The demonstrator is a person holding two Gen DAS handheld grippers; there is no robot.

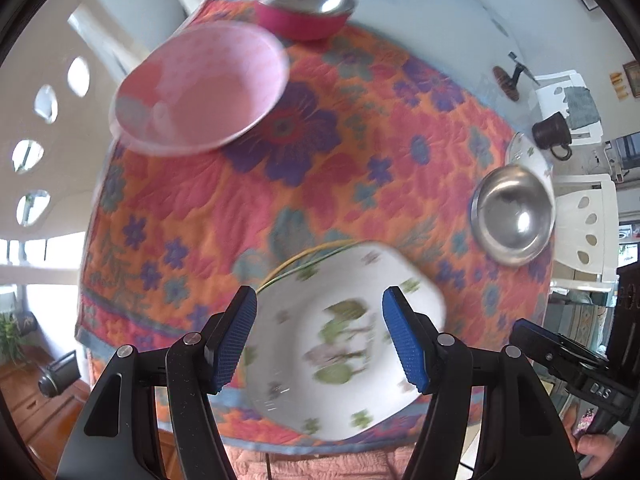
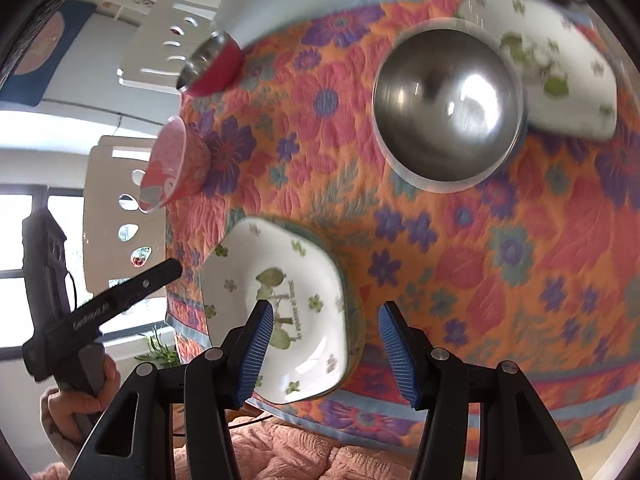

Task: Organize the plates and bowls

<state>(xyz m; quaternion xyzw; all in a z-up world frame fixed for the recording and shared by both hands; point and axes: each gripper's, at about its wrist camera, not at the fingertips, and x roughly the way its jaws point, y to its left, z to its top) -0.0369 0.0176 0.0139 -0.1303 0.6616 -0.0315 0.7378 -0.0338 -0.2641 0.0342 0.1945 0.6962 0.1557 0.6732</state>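
Note:
A white square plate with green flower print (image 1: 340, 344) (image 2: 280, 304) lies on another plate at the near edge of the flowered cloth. My left gripper (image 1: 320, 336) hovers above it, open, with nothing between its fingers. My right gripper (image 2: 328, 352) hangs open and empty just right of that stack. A steel bowl (image 1: 514, 216) (image 2: 448, 104) sits beside a second white flowered plate (image 1: 528, 152) (image 2: 560, 68). A pink bowl (image 1: 200, 88) (image 2: 176, 164) and a steel bowl with a red outside (image 1: 308, 4) (image 2: 212, 64) stand on the far side.
A quilted orange and purple cloth (image 1: 320, 184) (image 2: 500, 260) covers the table. A dark mug (image 1: 554, 132) stands beyond the cloth. White chairs (image 2: 160, 40) surround the table. The other hand-held gripper shows in each view (image 1: 568, 360) (image 2: 100, 304).

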